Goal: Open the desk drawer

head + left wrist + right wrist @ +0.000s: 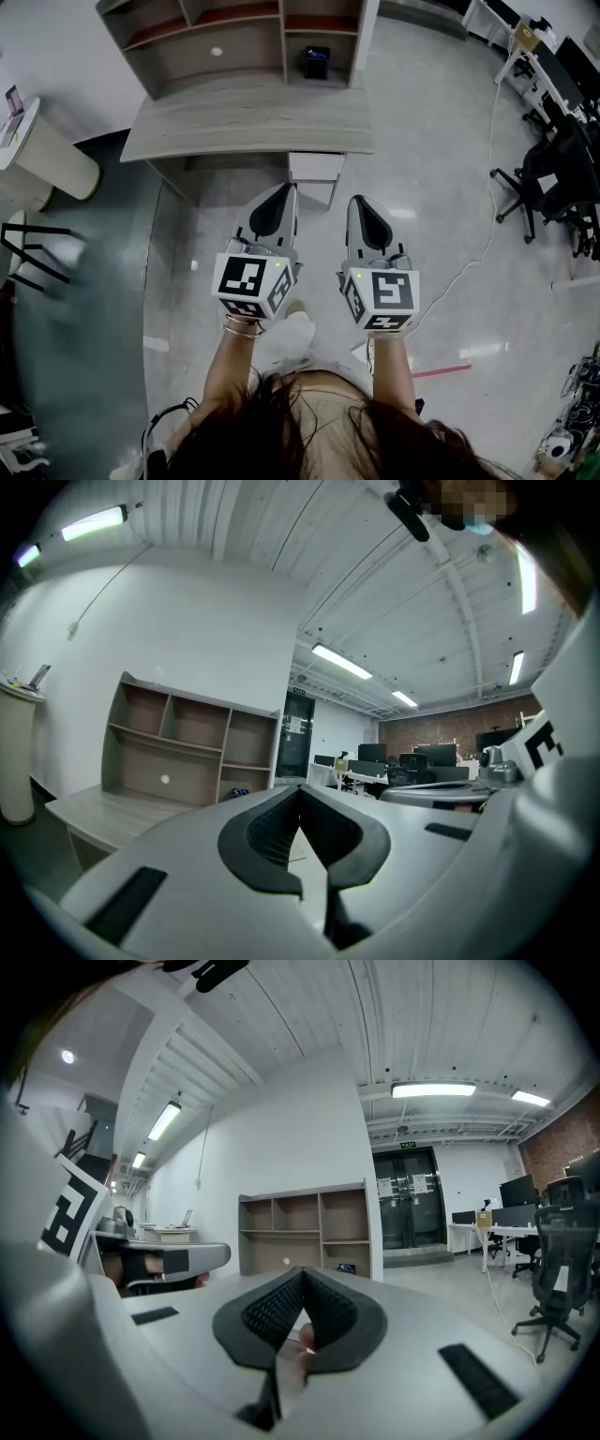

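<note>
While held level short of desk (244, 117), left hand-held gripper (292, 189) and right hand-held gripper (355, 201) both pinched together, empty.

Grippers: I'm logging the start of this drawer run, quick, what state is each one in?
Left gripper: closed, holding nothing.
Right gripper: closed, holding nothing.

I see my left gripper (300, 789) pointing level, jaws pressed together with nothing between them; the grey desk (94, 810) and its open shelf unit (192, 742) stand off left.
</note>
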